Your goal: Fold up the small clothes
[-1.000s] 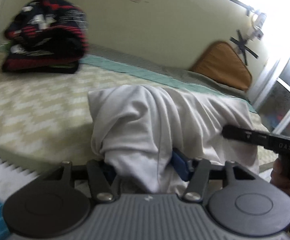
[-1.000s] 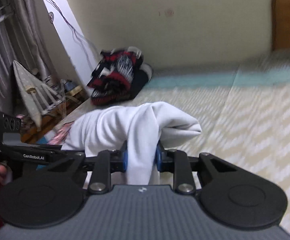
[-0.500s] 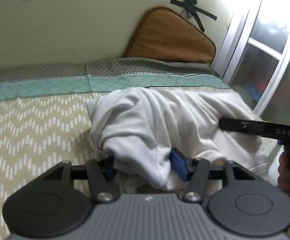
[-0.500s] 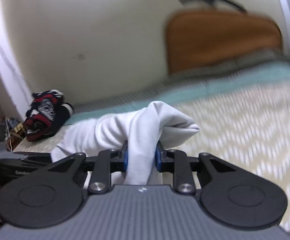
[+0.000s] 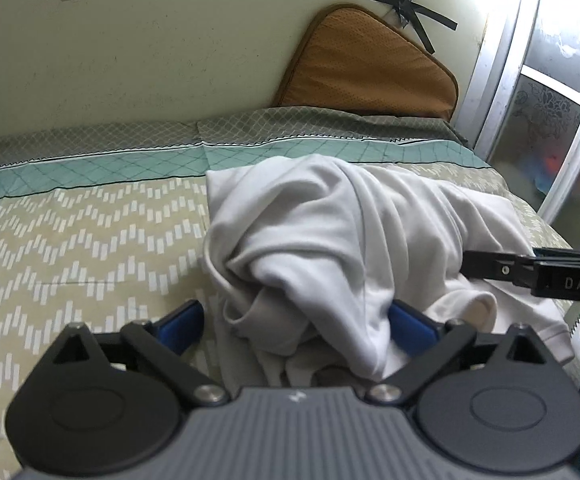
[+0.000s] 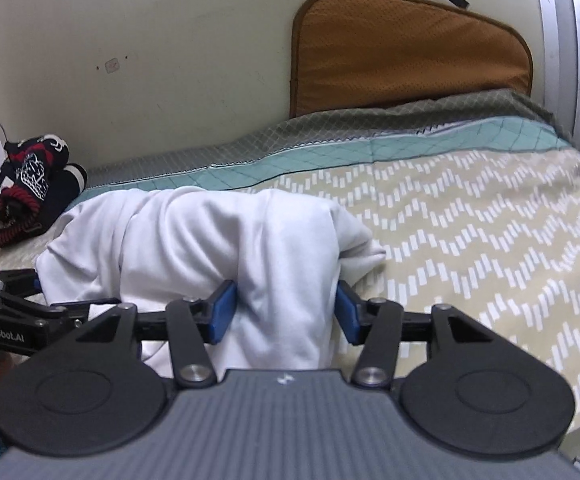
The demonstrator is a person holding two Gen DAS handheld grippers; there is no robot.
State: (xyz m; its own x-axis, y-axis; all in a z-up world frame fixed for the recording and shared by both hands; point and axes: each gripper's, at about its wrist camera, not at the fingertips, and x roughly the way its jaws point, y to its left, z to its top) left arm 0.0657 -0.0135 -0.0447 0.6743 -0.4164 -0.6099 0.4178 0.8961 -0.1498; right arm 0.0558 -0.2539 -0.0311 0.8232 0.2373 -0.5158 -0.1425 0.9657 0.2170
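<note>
A: Swung rightward along the bed since a second back — left view then full of the dark red-patterned bundle (image 6: 29,188), now down to a sliver at its left edge; orange cushion (image 5: 370,68) and frosted window (image 5: 550,92) taken in instead.

B: Noted. Surface?

A: Bed sheet (image 5: 69,240), beige with white chevron dashes, teal and grey quilted bands along the far side. Pale wall (image 5: 169,40) behind, scuffed, small plate on it, black tape cross near the top right. Cushion leaning upright against that wall at the bed's far corner.

B: Garment?

A: White garment (image 5: 330,240), crumpled, heaped on the sheet near the front edge, between both tools. Sagging lower than before, when pinched up in two tight peaks.

B: Left gripper (image 5: 294,320)?

A: Spread very wide and still opening. Blue pads (image 5: 181,320) well apart; left pad clear of cloth, right pad just against a fold. No squeeze visible. Clamped narrow on the cloth a second ago.

B: Right gripper (image 6: 281,312)?

A: About half spread, opening. Fold of white cloth standing between the pads, touching or nearly touching both, no longer nipped thin as before. Seen also from the left view as a black bar at the right edge, hand below it.

B: Bundle?

A: Resting at the bed's far left corner, well apart from the white heap.
</note>
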